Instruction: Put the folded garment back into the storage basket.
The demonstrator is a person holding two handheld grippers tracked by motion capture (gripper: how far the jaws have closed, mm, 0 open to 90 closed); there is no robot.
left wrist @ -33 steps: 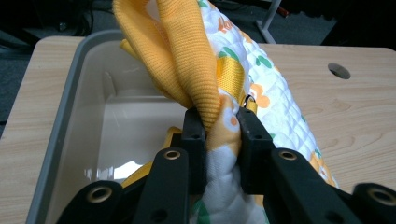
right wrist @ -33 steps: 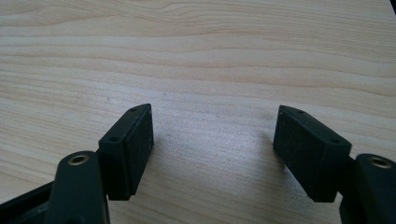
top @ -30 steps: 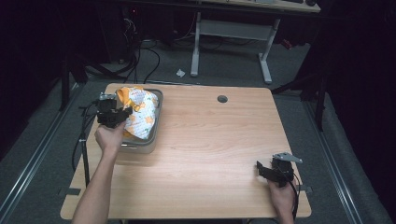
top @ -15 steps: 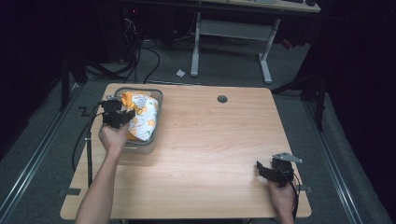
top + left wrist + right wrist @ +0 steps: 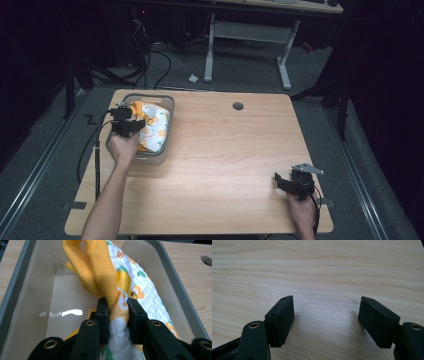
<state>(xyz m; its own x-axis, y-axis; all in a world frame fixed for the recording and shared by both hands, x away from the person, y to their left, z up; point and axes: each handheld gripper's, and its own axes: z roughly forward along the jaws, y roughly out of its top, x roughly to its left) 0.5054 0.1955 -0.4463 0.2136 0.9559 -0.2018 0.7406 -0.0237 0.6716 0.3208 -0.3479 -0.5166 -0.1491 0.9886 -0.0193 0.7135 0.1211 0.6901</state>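
**Left gripper pinches the cloth in the tub; right gripper rests open**

The left gripper (image 5: pixel 117 308) has its jaws drawn in narrow on a fold of the cloth (image 5: pixel 110 280), an orange ribbed edge bunched together with white quilted fabric printed with orange and green shapes. The pads press the fabric from both sides. Those jaws have just been opening a little, yet the cloth is between them and gripped.

In the high view the cloth (image 5: pixel 152 127) lies in the grey tub (image 5: pixel 167 102), which stands on the wooden table (image 5: pixel 225 150) toward ten o'clock. The left gripper (image 5: pixel 131 125) sits over the tub's nine o'clock side, with the cloth heaped toward three o'clock inside it. The tub's pale floor shows bare beside the cloth.

The right gripper (image 5: pixel 281 182) is well apart from the tub, near the table's five o'clock corner. Its jaws stand wide, nothing between them, just above bare wood (image 5: pixel 324 277).
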